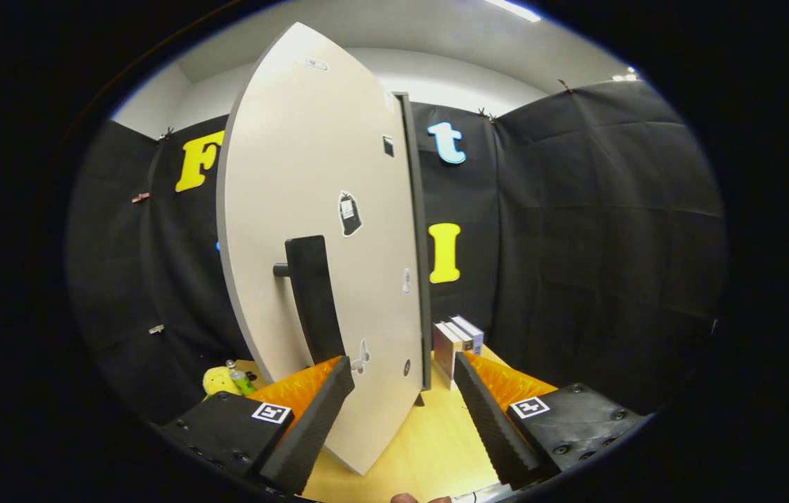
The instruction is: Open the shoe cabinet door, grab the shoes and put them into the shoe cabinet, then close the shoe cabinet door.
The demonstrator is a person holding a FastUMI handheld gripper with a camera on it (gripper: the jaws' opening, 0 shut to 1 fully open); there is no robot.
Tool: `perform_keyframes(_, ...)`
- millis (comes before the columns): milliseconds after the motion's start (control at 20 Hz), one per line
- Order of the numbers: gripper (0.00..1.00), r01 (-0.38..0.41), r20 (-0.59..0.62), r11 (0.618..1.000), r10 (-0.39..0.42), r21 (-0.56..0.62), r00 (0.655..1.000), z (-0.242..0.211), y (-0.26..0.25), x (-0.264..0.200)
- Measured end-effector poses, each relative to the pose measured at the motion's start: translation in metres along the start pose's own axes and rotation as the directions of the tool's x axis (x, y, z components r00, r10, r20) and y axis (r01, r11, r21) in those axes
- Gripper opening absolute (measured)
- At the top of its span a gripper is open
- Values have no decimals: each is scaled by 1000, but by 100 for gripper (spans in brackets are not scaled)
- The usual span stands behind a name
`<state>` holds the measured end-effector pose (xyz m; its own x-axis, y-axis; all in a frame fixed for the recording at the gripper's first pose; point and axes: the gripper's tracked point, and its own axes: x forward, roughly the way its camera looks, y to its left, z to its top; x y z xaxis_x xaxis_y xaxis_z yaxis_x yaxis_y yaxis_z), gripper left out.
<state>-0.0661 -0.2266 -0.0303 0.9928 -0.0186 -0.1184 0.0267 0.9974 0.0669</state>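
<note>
Black cloth walls close in the booth, beneath a pale ceiling. Ahead of the gripper (404,391) a yellow tabletop (429,440) is seen. Upon it the shoe cabinet door (317,230) is swung partly open, its lower edge lying between the spread fingers, its black handle (312,297) just beyond the left finger. For a sound pull, the handle is best taken squarely. Small boxes (460,339) are set beyond the right finger; a yellow toy (219,381) lies left. Shoes cannot be made out.
</note>
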Motion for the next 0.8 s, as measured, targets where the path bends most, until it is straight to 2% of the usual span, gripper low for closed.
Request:
perform_keyframes(350,98,-96,29,989,100,-112,995,10,16,9)
perform_keyframes(500,97,-139,21,985,142,-107,990,8,29,12)
perform_keyframes(800,98,-157,28,982,160,-103,987,10,38,17)
